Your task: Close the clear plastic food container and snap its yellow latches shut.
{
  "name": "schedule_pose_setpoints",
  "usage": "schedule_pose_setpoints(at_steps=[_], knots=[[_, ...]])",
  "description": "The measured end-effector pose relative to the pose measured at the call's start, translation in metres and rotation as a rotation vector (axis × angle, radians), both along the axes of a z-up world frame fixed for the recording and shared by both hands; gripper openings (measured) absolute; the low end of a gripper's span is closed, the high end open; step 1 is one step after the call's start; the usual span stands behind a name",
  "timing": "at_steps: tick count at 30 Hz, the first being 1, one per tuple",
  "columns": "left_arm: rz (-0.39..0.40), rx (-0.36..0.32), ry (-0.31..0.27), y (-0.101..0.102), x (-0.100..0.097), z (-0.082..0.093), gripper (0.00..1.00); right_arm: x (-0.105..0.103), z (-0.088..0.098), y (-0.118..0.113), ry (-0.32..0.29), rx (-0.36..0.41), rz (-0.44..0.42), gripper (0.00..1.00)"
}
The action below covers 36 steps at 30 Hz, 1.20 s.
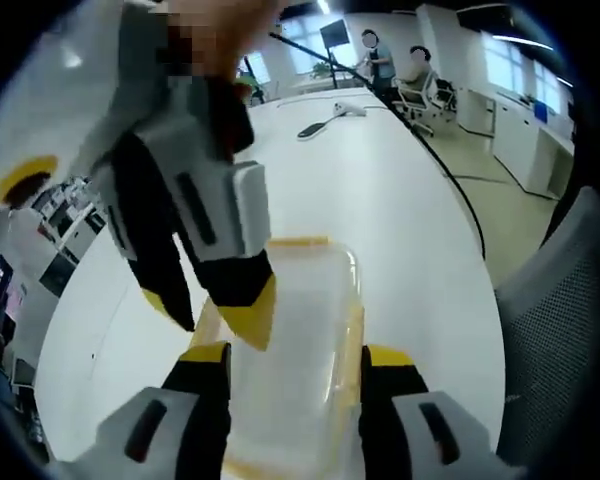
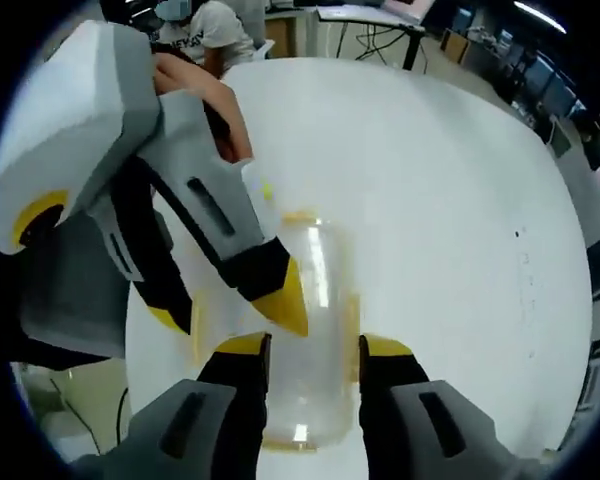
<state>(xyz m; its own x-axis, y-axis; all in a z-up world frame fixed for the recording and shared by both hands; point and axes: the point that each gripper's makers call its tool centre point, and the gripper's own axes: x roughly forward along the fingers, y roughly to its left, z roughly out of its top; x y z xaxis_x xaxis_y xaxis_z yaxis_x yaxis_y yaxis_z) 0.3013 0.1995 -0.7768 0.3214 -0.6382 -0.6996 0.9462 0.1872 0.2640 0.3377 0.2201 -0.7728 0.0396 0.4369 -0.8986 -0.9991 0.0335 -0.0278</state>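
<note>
Both open grippers, left gripper (image 1: 294, 358) and right gripper (image 2: 313, 348), are hovering over the light, slippery container (image 1: 298, 340); push its yellow latches (image 1: 354, 335) beside them.

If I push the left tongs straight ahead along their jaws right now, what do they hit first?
Most likely the clear container's lid, which lies between and just ahead of the left tongs. The right tongs reach in from the upper left over that lid and could be touched too; depth is hard to judge.
</note>
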Motion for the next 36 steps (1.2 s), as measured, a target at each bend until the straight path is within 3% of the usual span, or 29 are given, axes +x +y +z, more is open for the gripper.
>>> schedule_pose_setpoints(at_steps=[2, 3, 5, 8, 10, 13, 16, 18, 22, 29, 31, 36], knots=[[0.005, -0.007, 0.009, 0.000, 0.000, 0.001, 0.46, -0.006, 0.001, 0.000, 0.009, 0.063, -0.080, 0.26], [0.006, -0.009, 0.011, 0.000, 0.000, 0.001, 0.46, -0.004, 0.002, 0.002, -0.013, 0.089, -0.066, 0.26], [0.005, -0.015, 0.015, 0.001, 0.001, 0.001, 0.47, -0.004, 0.004, 0.002, -0.029, 0.160, -0.142, 0.26], [0.039, -0.072, 0.062, 0.000, 0.001, 0.004, 0.48, -0.004, 0.005, -0.003, -0.049, 0.215, -0.195, 0.27], [0.063, -0.092, 0.081, 0.000, 0.003, 0.005, 0.47, -0.003, 0.006, -0.005, -0.068, 0.254, -0.240, 0.29], [0.079, -0.113, 0.095, -0.002, 0.004, 0.006, 0.48, -0.002, 0.009, -0.005, -0.093, 0.332, -0.300, 0.40], [0.107, -0.146, 0.124, -0.004, 0.005, 0.008, 0.48, -0.005, 0.017, -0.008, -0.070, 0.444, -0.403, 0.38], [0.122, -0.152, 0.135, -0.002, 0.005, 0.009, 0.48, -0.005, 0.022, -0.013, -0.087, 0.482, -0.437, 0.38], [0.152, -0.195, 0.130, 0.003, 0.005, 0.012, 0.49, -0.009, 0.026, -0.023, -0.076, 0.533, -0.491, 0.41], [0.236, -0.323, 0.104, 0.012, 0.011, 0.024, 0.49, -0.016, 0.030, -0.032, -0.118, 0.563, -0.495, 0.45], [0.247, -0.335, 0.067, 0.015, 0.014, 0.027, 0.51, -0.015, 0.031, -0.034, -0.119, 0.585, -0.512, 0.47], [0.302, -0.400, 0.046, 0.028, 0.015, 0.032, 0.54, -0.017, 0.034, -0.041, -0.136, 0.640, -0.555, 0.53]])
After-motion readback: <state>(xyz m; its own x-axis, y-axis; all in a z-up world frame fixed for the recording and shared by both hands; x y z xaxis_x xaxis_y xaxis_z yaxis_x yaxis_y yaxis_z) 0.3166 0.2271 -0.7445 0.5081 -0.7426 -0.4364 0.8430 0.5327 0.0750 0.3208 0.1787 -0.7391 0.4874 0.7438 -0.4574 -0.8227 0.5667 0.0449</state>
